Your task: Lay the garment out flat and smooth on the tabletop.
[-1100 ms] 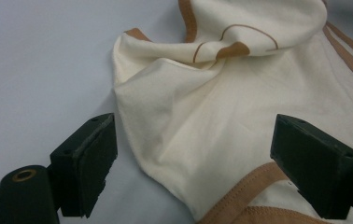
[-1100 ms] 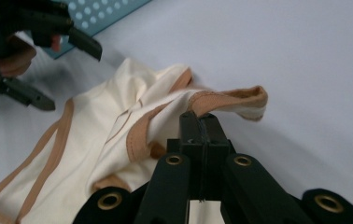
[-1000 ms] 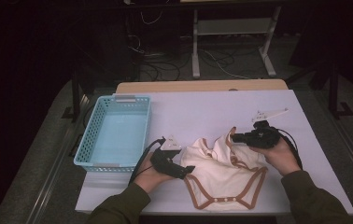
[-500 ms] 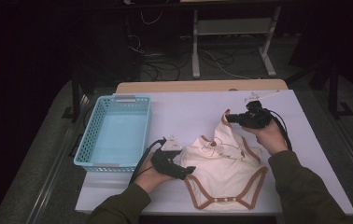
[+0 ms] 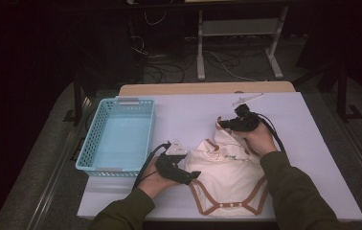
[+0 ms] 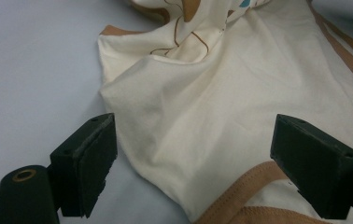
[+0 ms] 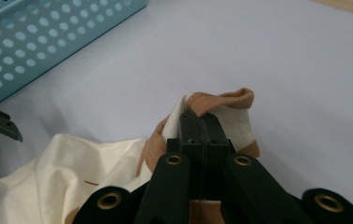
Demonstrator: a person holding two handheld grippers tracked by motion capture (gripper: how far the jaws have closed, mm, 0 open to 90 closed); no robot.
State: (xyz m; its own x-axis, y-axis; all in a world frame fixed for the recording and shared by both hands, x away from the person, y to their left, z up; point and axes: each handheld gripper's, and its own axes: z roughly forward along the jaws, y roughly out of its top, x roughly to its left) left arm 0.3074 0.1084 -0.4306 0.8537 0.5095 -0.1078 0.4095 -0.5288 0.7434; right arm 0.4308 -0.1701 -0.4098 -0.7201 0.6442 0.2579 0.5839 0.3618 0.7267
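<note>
Where cables trail, white table

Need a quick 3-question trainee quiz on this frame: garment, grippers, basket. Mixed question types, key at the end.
1. True or false: the right gripper is shut on the bodysuit.
2. The left gripper has its jaws: A) open over the cloth, B) clamped on the basket.
3. What lies in the blue basket?

Key: 1 true, it pinches the brown-trimmed edge. 2 A. 3 Nothing visible in it.
</note>
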